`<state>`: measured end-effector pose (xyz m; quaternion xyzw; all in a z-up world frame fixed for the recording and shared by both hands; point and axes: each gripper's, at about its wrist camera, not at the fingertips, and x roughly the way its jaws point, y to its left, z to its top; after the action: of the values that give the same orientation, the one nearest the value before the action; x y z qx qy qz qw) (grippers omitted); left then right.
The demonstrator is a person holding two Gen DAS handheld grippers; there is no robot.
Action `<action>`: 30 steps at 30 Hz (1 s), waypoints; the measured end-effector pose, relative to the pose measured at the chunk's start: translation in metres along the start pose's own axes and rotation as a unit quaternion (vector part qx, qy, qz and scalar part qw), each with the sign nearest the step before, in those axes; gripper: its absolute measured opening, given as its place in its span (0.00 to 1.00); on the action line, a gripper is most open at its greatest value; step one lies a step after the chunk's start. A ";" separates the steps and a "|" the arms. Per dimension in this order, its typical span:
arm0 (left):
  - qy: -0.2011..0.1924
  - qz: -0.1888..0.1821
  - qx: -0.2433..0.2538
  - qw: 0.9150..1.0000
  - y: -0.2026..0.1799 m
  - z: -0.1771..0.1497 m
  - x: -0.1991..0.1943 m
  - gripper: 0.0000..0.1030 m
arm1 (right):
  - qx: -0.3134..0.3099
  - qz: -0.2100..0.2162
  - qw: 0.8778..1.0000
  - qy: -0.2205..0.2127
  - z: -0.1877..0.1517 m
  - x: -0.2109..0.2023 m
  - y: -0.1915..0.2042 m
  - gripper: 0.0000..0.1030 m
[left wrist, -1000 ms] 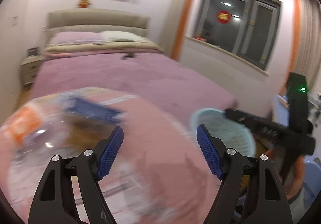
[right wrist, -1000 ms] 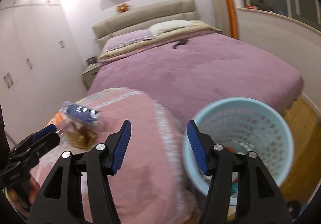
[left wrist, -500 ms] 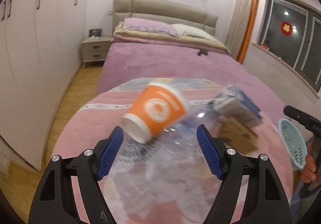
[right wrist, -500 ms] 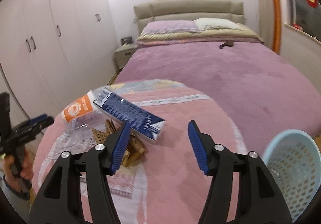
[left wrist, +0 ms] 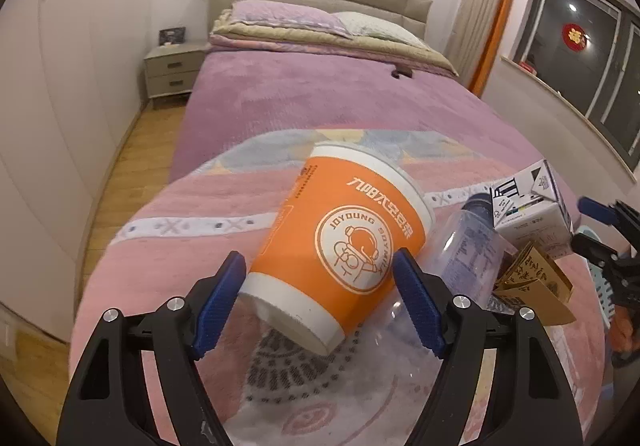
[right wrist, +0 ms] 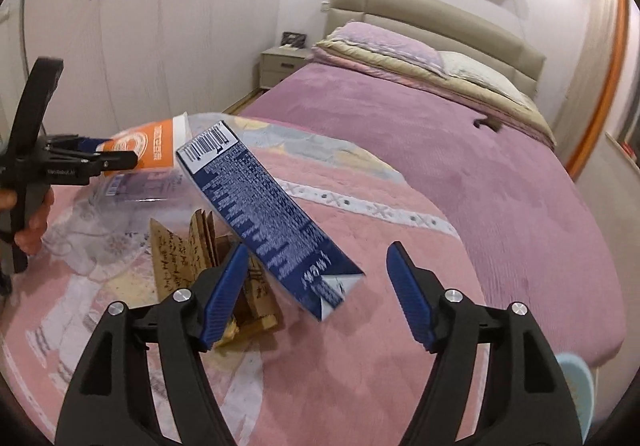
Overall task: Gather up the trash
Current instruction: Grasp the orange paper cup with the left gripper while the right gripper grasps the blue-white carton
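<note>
An orange paper cup [left wrist: 340, 242] lies tilted on a clear plastic bottle [left wrist: 460, 258] on the pink quilt [left wrist: 160, 230]. My left gripper [left wrist: 320, 302] is open, its pads on either side of the cup's lower end. A blue and white carton [right wrist: 268, 218] leans over crumpled brown paper [right wrist: 180, 258]. My right gripper [right wrist: 316, 290] is open with the carton's lower end between its fingers. The cup [right wrist: 148, 150] and the left gripper [right wrist: 96, 162] also show in the right wrist view. The carton [left wrist: 532, 210] and brown paper [left wrist: 532, 282] show in the left wrist view.
A light blue basket [right wrist: 576, 386] stands on the floor off the quilt's right edge; its rim [left wrist: 600, 286] shows behind the right gripper [left wrist: 608, 214]. A purple bed [left wrist: 320, 102], a nightstand [left wrist: 172, 70] and white wardrobes [right wrist: 120, 26] lie beyond.
Both grippers swung left from the basket to the trash pile. The left one closed in on the orange cup, the right one on the carton. Both stayed open.
</note>
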<state>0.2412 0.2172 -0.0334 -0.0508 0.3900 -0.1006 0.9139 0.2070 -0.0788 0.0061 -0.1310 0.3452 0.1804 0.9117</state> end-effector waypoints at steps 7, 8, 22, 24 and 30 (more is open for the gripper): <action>0.010 -0.019 0.000 1.000 -0.001 -0.003 0.014 0.77 | -0.009 0.049 0.999 0.022 0.007 0.034 -0.006 0.68; 0.012 -0.028 -0.005 1.000 -0.001 -0.004 0.015 0.77 | -0.005 0.051 0.998 0.022 0.007 0.035 -0.007 0.67; 0.033 -0.041 -0.015 0.999 -0.014 -0.007 0.022 0.67 | 0.075 0.109 0.989 0.066 0.003 0.047 -0.009 0.37; 0.035 -0.033 -0.015 0.999 -0.016 -0.007 0.020 0.65 | 0.089 0.110 0.988 0.067 -0.002 0.047 -0.008 0.35; 0.013 -0.028 -0.028 0.999 -0.018 -0.024 -0.003 0.61 | 0.112 0.081 0.990 0.033 -0.016 0.010 -0.007 0.34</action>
<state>0.2188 0.2005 -0.0448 -0.0858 0.4032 -0.1164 0.9036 0.2079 -0.0885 -0.0116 -0.0057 0.4026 0.2097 0.8910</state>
